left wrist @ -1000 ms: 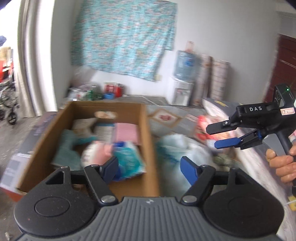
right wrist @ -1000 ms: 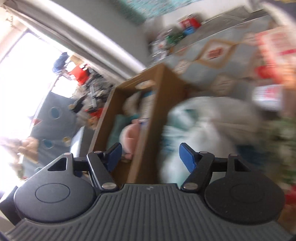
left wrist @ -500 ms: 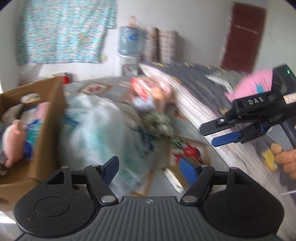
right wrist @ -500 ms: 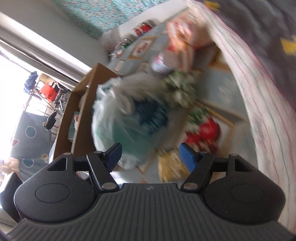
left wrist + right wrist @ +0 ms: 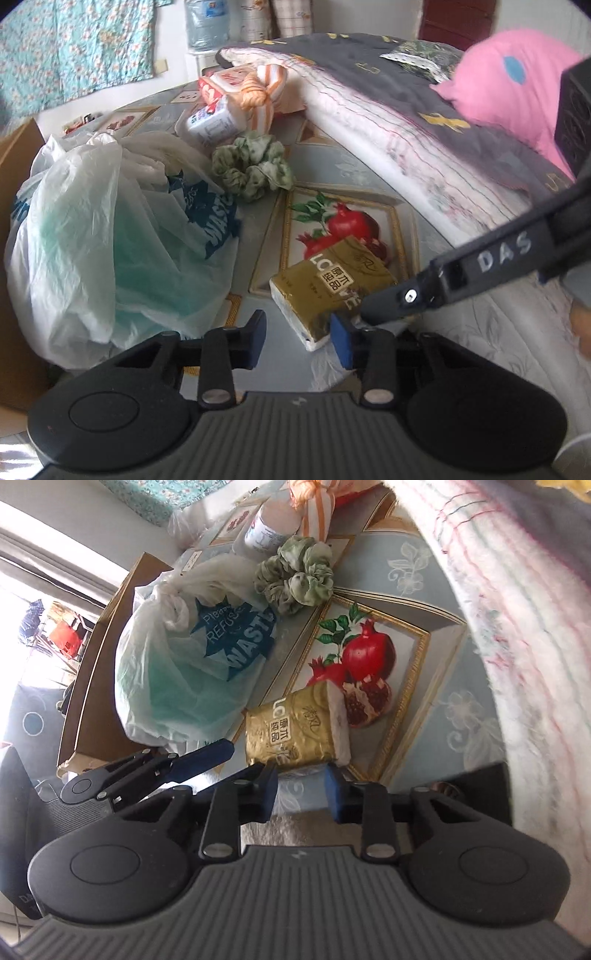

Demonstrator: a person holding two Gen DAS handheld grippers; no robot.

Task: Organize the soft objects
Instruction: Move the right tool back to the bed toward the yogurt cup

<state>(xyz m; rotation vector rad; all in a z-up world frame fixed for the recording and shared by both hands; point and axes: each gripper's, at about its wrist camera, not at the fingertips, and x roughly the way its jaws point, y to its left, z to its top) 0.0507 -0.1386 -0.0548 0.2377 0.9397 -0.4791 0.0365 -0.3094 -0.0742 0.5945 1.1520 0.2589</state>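
Note:
A gold tissue pack (image 5: 328, 284) lies on the pomegranate-patterned floor mat (image 5: 343, 221). My left gripper (image 5: 298, 341) hovers low over the pack's near corner. That corner sits between its blue pads while the jaws are closing, and the left pad stands clear of it. My right gripper (image 5: 300, 789) is at the near edge of the same pack (image 5: 295, 731). Its jaws are closing too, and its pads are not seen pressing on the pack. One of the right gripper's fingers (image 5: 380, 308) reaches over the pack's right end. One of the left gripper's fingers (image 5: 207, 757) shows at the left.
A white plastic bag (image 5: 110, 229) printed WASTE leans on a cardboard box (image 5: 96, 686) at the left. Beyond it lie a green scrunchie (image 5: 255, 170), a wipes pack (image 5: 210, 125) and an orange-striped cloth bundle (image 5: 262, 92). A mattress (image 5: 424, 162) bearing a pink plush (image 5: 509, 81) borders the right.
Both grippers swung away from the cardboard box, moving right and down to the gold tissue pack. Both pairs of jaws have narrowed.

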